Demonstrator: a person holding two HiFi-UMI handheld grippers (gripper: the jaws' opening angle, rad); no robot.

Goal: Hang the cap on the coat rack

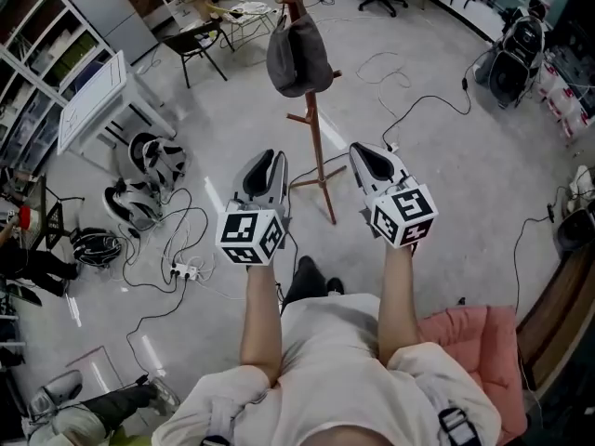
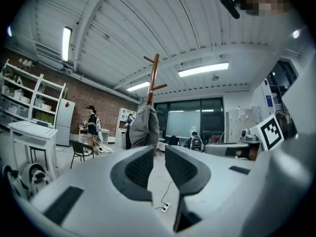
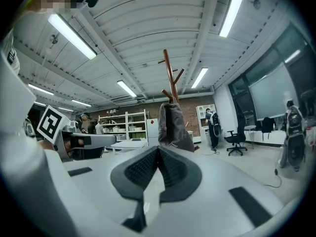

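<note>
cap [image 1: 297, 56] 1 | coat rack [image 1: 320, 161] 1 | left gripper [image 1: 268, 159] 1 | right gripper [image 1: 363, 151] 1 | folding chair [image 1: 200, 38] 1

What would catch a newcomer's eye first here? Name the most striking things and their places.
A grey cap hangs on the wooden coat rack, top centre of the head view. Below it, the left gripper, jaws slightly apart, and the right gripper, jaws together, both empty, point toward it.

The right gripper [image 3: 158, 150] has its jaws pressed together at the tips with nothing between them. Beyond them a grey cap [image 3: 174, 125] hangs on the brown coat rack [image 3: 170, 75]. White shelves [image 3: 123, 125] stand further back, an office chair [image 3: 236, 141] off to the right
</note>
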